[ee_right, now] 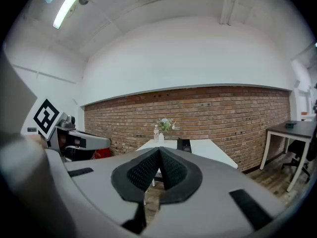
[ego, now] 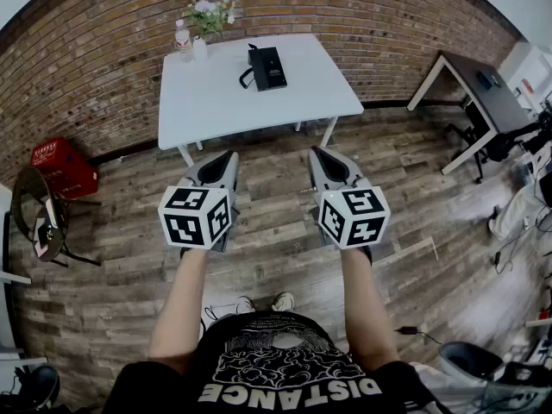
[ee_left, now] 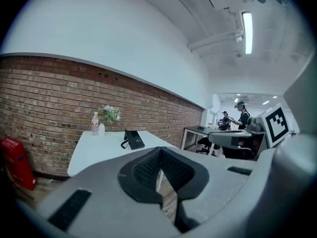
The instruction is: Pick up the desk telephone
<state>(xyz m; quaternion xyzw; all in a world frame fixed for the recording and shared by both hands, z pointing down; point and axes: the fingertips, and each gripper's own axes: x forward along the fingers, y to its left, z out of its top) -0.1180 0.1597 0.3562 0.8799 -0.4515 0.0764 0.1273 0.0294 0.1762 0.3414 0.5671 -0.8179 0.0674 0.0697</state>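
A black desk telephone (ego: 266, 67) with a coiled cord lies on the white table (ego: 216, 102) by the brick wall, well ahead of me. The same telephone (ee_left: 132, 139) shows small in the left gripper view, and the telephone (ee_right: 184, 145) peeks over the jaws in the right gripper view. My left gripper (ego: 229, 155) and right gripper (ego: 316, 152) are held side by side over the wooden floor, short of the table. Both are shut with nothing between the pads.
A water bottle (ego: 182, 40), a small white bottle and a vase of flowers (ego: 210, 14) stand at the table's far left corner. A red crate (ego: 62, 167) sits by the wall at left. A dark desk (ego: 483, 89) and office chair stand at right. Two people stand far off.
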